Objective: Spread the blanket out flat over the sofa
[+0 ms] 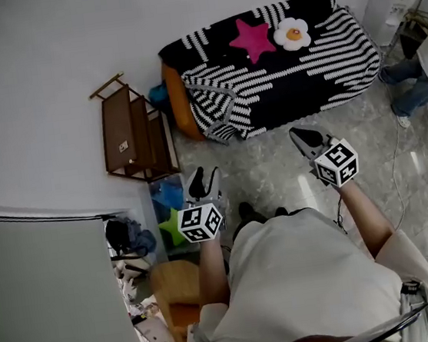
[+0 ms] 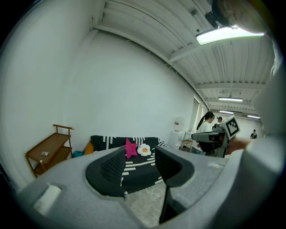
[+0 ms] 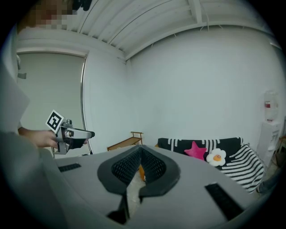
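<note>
A: Where's the black-and-white striped knitted blanket (image 1: pixel 295 71)?

B: It's draped over the orange sofa (image 1: pixel 177 99), at about one o'clock from the person and well apart from both tools. The front corner at the sofa's nine o'clock end looks folded back and rumpled, with bare orange beside it.

A: And the grippers?

B: The left gripper (image 1: pixel 204 181) has its jaws wide with nothing between them. The right gripper (image 1: pixel 301 139) has its jaws pinched together, empty.

A: How to do the step well?

B: I'd step in, open the right one and pinch only the hem of that rumpled corner. Then draw it outward toward seven o'clock, low and slow, so the pink star cushion (image 1: pixel 251 38) and white fried-egg cushion (image 1: pixel 292 34) aren't dragged.

A: Any writing?

B: Only square black-and-white patterns on the marker cubes (image 1: pixel 201 223). No brand or words are legible.
</note>
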